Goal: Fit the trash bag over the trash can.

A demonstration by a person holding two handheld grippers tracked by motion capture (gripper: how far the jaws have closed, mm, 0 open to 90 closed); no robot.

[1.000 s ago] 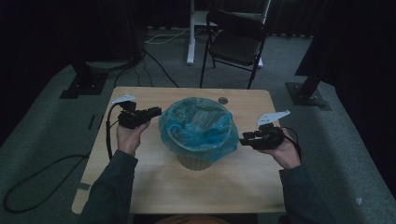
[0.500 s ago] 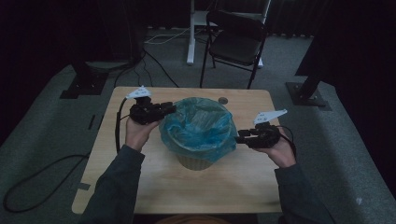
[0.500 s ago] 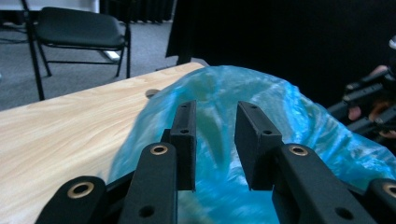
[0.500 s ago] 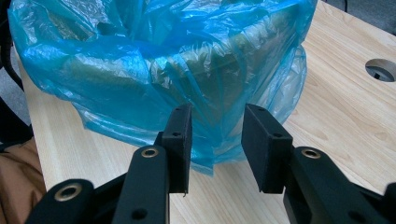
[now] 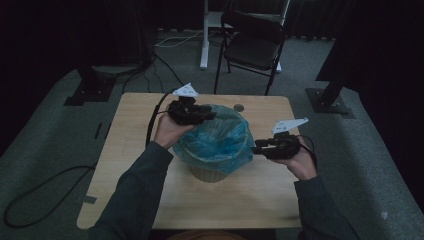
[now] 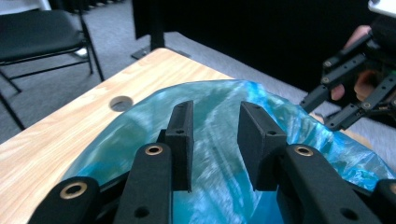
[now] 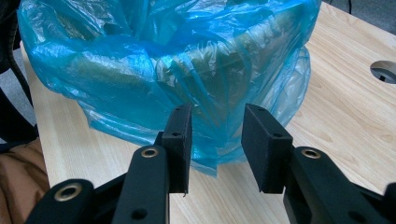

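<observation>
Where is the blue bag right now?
In the high view, the blue bag lines a bin mid-table, between the left hand-held gripper and right hand-held gripper.

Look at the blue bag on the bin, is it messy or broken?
Not broken, just untidy. The blue bag is draped over the small bin in loose wrinkles, and its edge hangs lower and crumpled on the side by the right gripper. No tear or spill shows. The left gripper hovers open above it.
</observation>
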